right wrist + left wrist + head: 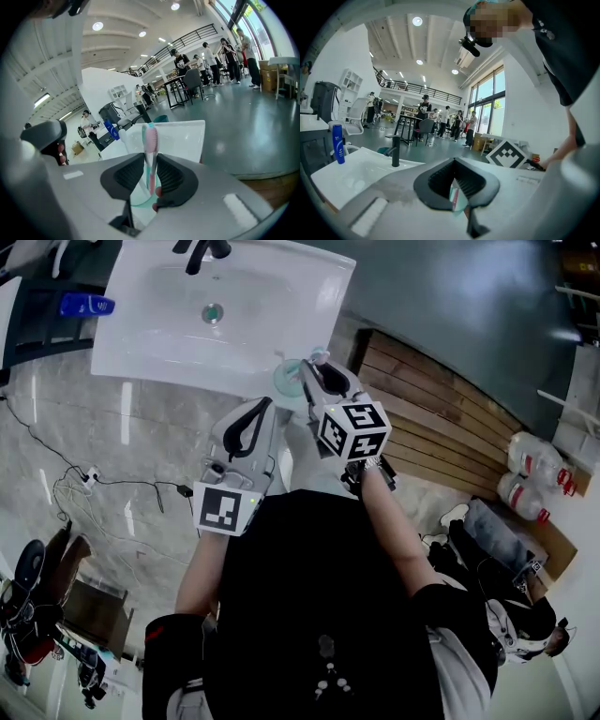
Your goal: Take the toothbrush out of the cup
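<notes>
The toothbrush (151,140) stands upright in the teal cup (138,202), its pink-and-teal head above the rim. The cup sits on the near edge of the white sink (159,296). The right gripper (150,161) reaches forward over the cup with the forearm extended, its jaws pressed on the toothbrush handle. The left gripper (264,405) is held lower and nearer the body, just left of the cup, with its jaw tips together on nothing.
</notes>
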